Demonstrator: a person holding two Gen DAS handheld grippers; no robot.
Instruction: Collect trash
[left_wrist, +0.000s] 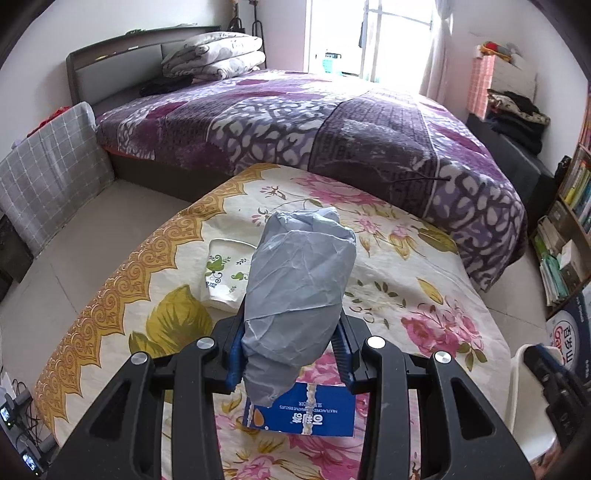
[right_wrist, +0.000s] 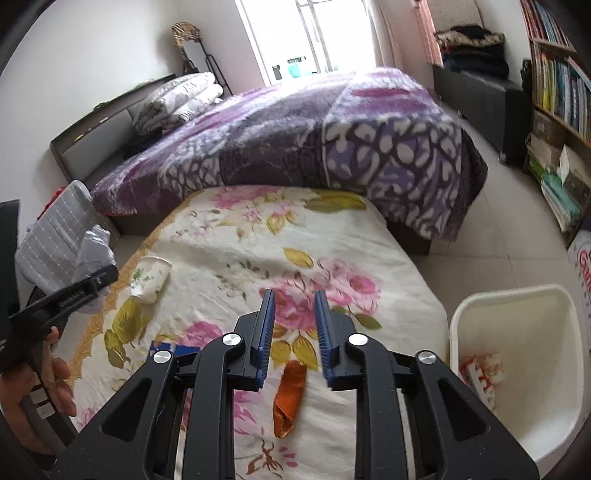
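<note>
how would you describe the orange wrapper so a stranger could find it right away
On the floral-print tablecloth, look at the near end, left of the white plastic bin. The crumpled orange foil wrapper lies flat below the open right hand-held gripper. It is the only shiny orange piece; the tipped paper cup is white with green leaves.

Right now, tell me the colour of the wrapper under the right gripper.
Orange wrapper, shown best in the right wrist view.

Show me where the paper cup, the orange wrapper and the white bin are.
paper cup (left_wrist: 225, 275), left wrist view, on its printed side.
orange wrapper (right_wrist: 290, 397), right wrist view, on its middle.
white bin (right_wrist: 554, 373), right wrist view, on its bare inner wall.
</note>
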